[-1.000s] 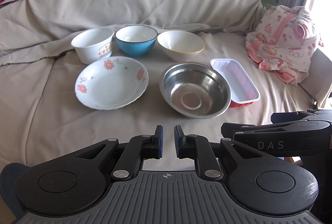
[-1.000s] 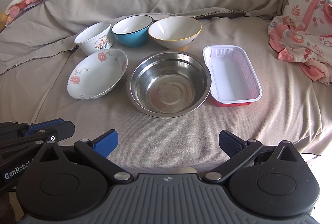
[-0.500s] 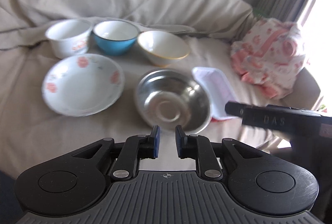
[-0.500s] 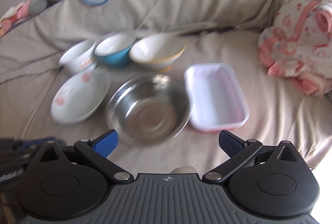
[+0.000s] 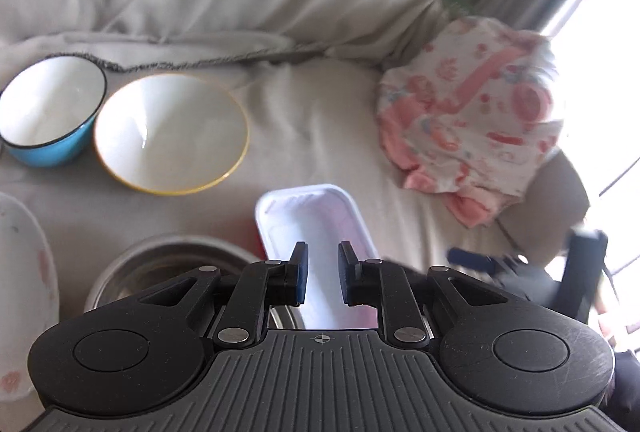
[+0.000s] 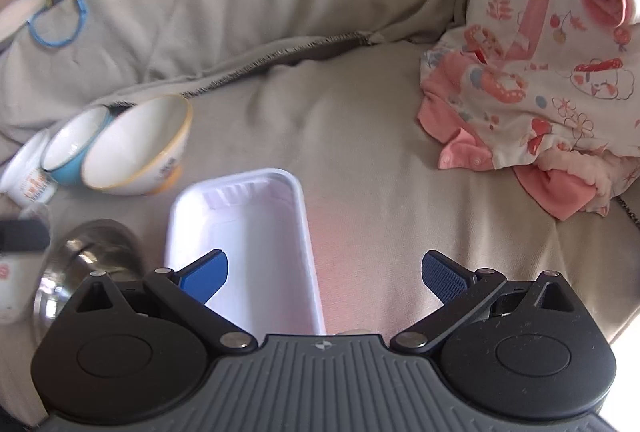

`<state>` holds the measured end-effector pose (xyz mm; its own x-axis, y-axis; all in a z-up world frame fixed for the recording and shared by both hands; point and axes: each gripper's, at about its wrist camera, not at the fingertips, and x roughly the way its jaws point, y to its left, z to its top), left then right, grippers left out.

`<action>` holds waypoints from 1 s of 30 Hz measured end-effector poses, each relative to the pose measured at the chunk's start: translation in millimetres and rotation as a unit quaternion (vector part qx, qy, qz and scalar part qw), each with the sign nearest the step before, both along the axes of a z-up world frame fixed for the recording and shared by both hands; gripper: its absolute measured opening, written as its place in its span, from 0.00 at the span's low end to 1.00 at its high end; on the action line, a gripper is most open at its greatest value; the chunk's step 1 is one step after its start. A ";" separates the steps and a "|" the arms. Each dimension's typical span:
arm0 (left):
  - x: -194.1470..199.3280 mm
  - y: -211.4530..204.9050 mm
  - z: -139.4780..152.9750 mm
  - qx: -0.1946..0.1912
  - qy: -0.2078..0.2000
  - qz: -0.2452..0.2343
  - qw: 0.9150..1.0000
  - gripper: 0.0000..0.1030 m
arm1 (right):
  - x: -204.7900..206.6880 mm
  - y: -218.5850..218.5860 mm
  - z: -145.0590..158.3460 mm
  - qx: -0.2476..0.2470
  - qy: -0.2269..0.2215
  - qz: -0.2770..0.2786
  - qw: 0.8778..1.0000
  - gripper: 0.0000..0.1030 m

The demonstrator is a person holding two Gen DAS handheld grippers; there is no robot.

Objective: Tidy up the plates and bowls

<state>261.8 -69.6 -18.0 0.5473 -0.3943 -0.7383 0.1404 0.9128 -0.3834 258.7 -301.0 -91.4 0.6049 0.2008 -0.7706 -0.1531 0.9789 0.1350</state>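
Left claw (image 5: pixel 322 274): narrow gap, holds nothing, above white tray (image 5: pixel 316 228).
Right claw (image 6: pixel 324 274): spread wide, empty, over tray's right rim.
Tray: on sofa (image 6: pixel 360 159), right of steel bowl (image 6: pixel 92 256).

No readable text; only blurred red print on the white cup (image 6: pixel 28 177).
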 end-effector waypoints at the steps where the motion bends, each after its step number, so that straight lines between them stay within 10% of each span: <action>1: 14.8 -5.4 -6.6 0.022 0.009 0.000 1.000 0.18 | 3.3 -0.6 -4.2 0.004 0.008 0.016 1.000 1.00; 4: 46.7 -15.3 -31.8 0.068 0.043 0.006 0.997 0.18 | 14.6 -1.5 -17.8 0.032 0.033 0.061 0.997 0.99; 12: 79.1 -31.1 -73.9 0.127 0.096 -0.005 0.987 0.22 | 44.9 -0.7 -49.3 0.136 0.088 0.137 0.977 0.58; 24: 138.1 -46.0 -71.1 0.022 0.053 0.009 0.998 0.28 | 98.5 -23.6 -33.1 0.106 -0.016 0.090 0.990 0.57; 30: 102.4 -27.7 -48.0 -0.011 0.037 0.002 0.999 0.28 | 92.7 -34.1 -19.9 0.092 -0.014 0.024 0.995 0.69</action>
<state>364.1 -97.2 -66.0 0.4930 -0.4085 -0.7682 0.1073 0.9047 -0.4122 351.3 -335.1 -111.3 0.6115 0.3658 -0.7016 -0.2057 0.9297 0.3055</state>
